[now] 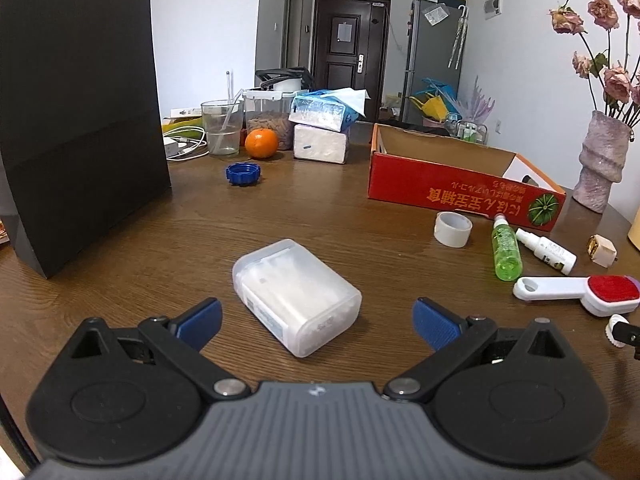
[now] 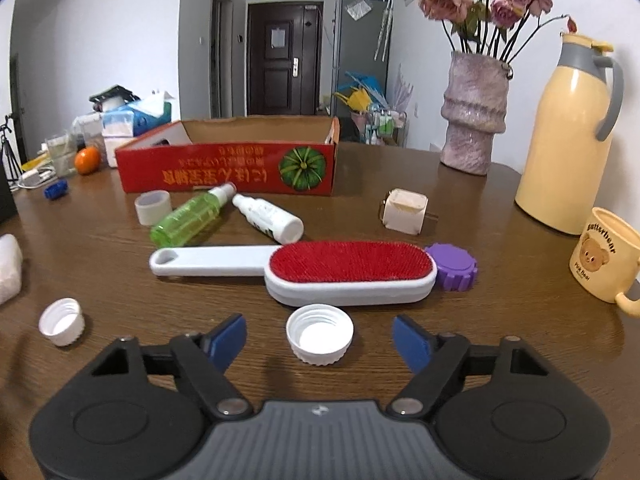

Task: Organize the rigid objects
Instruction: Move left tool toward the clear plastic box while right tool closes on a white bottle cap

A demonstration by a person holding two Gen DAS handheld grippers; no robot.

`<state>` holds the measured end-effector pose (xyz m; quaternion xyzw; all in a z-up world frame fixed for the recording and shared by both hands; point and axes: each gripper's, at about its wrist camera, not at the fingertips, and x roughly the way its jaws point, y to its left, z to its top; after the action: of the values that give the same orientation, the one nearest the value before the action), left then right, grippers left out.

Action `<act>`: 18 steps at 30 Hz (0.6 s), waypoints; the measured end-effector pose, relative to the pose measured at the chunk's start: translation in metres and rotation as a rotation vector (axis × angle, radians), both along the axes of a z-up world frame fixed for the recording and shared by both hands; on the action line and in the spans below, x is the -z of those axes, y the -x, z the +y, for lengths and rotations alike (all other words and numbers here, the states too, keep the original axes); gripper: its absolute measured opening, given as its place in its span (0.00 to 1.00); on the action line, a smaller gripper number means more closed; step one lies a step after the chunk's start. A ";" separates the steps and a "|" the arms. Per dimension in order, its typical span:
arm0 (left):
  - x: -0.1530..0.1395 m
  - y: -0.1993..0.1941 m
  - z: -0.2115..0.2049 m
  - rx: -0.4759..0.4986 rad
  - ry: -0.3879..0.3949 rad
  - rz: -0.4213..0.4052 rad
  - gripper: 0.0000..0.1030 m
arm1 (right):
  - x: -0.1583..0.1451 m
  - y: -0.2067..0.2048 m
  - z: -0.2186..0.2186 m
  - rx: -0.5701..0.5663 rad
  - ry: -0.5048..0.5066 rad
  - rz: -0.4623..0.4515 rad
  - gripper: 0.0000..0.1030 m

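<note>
Pick-up step: left gripper (image 1: 318, 322) spread wide round translucent box (image 1: 297, 296), mid table (image 1: 320, 208); right gripper (image 2: 319, 340) spread round white cap (image 2: 319, 334), no contact. Next: close, carry to red box (image 2: 228, 168).

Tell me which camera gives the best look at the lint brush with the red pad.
The right wrist view: the lint brush lies whole across the middle of the picture, white handle to red pad, just beyond the wide white cap. The left wrist view catches it only small at the far right edge, distorted, with its head partly cut off.
</note>
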<state>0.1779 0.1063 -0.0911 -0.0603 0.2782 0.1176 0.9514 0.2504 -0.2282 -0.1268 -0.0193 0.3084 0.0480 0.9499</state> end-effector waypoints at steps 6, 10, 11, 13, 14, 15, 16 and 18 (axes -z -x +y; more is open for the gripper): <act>0.005 -0.006 0.008 0.010 0.015 0.009 1.00 | 0.009 -0.013 -0.001 0.018 -0.007 0.031 0.58; 0.009 -0.012 0.013 0.030 0.007 0.018 1.00 | 0.013 -0.015 -0.003 0.020 -0.018 0.050 0.38; 0.010 -0.014 0.015 0.034 0.006 0.024 1.00 | 0.014 -0.015 -0.003 0.020 -0.023 0.047 0.38; 0.012 -0.017 0.018 0.044 0.007 0.033 1.00 | 0.014 -0.013 -0.002 0.014 -0.024 0.039 0.38; 0.013 -0.018 0.019 0.052 0.006 0.034 1.00 | 0.014 -0.012 -0.001 0.013 -0.023 0.030 0.38; 0.014 -0.019 0.021 0.062 0.002 0.035 1.00 | 0.014 -0.011 -0.001 0.014 -0.020 0.022 0.38; 0.014 -0.021 0.022 0.073 -0.007 0.035 1.00 | 0.015 -0.011 0.000 0.016 -0.018 0.017 0.38; 0.016 -0.024 0.024 0.097 -0.025 0.036 1.00 | 0.016 -0.012 0.001 0.017 -0.016 0.023 0.38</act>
<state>0.2014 0.1308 -0.1070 -0.0326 0.2965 0.0760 0.9514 0.2627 -0.2275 -0.1424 -0.0087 0.3192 0.0426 0.9467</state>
